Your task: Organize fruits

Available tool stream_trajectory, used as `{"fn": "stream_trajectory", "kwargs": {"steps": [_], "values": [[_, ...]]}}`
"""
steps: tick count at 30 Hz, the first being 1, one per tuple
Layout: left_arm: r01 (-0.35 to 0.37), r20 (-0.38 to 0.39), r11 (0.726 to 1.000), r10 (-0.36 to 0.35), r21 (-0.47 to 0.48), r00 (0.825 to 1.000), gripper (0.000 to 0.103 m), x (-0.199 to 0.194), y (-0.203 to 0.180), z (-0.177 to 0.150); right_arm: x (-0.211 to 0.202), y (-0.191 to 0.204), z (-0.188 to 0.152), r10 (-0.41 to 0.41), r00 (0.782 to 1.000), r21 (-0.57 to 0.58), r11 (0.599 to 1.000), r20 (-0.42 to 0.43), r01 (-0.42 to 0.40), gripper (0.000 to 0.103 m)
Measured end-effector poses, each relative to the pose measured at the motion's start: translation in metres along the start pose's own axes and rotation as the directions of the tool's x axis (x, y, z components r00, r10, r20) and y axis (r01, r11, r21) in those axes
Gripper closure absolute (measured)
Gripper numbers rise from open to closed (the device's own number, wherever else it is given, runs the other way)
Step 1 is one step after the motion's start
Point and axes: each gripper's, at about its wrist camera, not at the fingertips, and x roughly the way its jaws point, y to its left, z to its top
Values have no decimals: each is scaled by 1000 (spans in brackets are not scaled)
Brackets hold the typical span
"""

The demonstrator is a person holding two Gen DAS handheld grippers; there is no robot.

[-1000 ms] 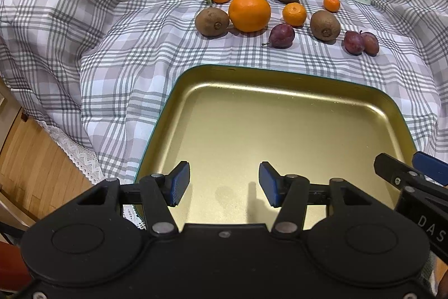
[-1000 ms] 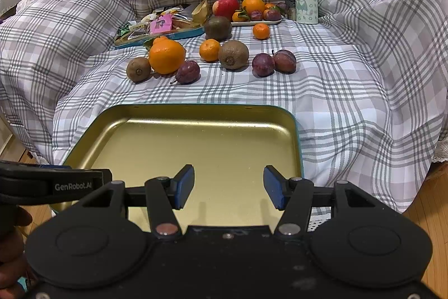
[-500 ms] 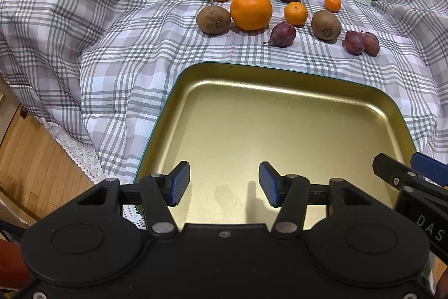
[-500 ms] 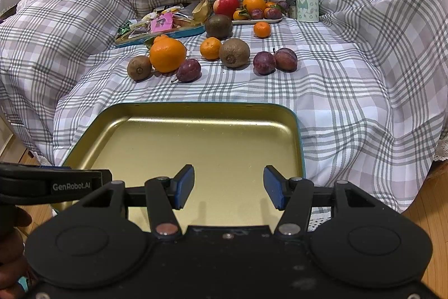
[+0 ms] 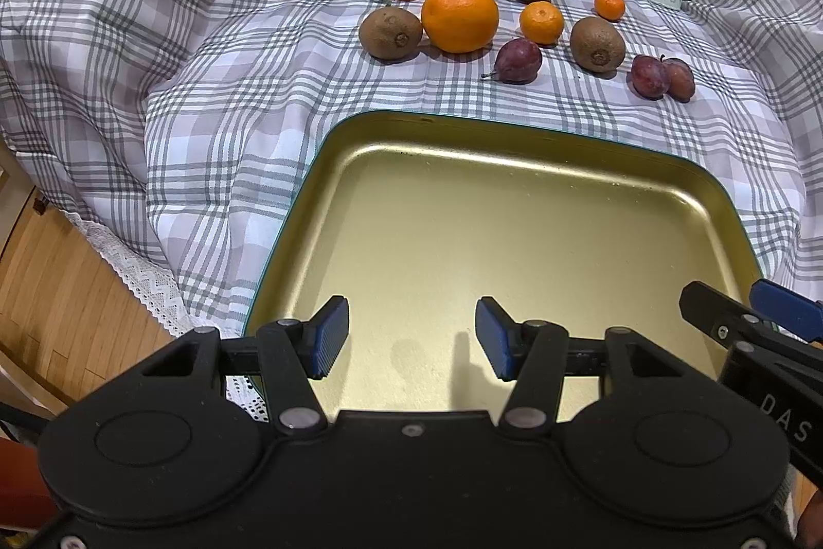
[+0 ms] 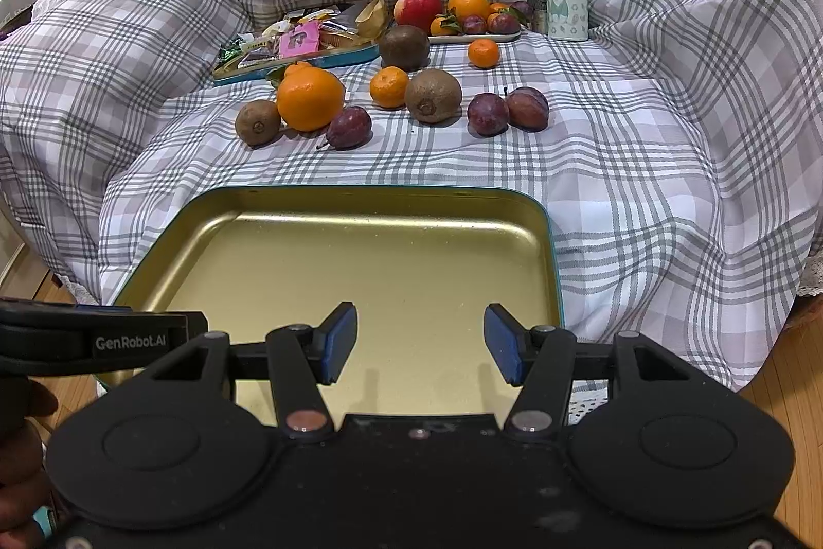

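Fruits scattered on far bed: orange, kiwis, plums. Tray empty, near. Left hand-held gripper and right hand-held gripper apart, holding nothing, over tray's near edge; fruit straight ahead, plums nearer the right.

Left gripper, right gripper: black bodies showing silver screws, wearing blue pads; white lettering showing.

L gripper open, R gripper open
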Motion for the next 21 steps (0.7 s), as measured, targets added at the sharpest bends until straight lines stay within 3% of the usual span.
{"fn": "stream_trajectory", "kwargs": {"steps": [21], "values": [[12,-7,1000,-12,-10,1000,43,-1,3,-1,0,0,0,1,1000,0,1000,-1,-1,44]]}}
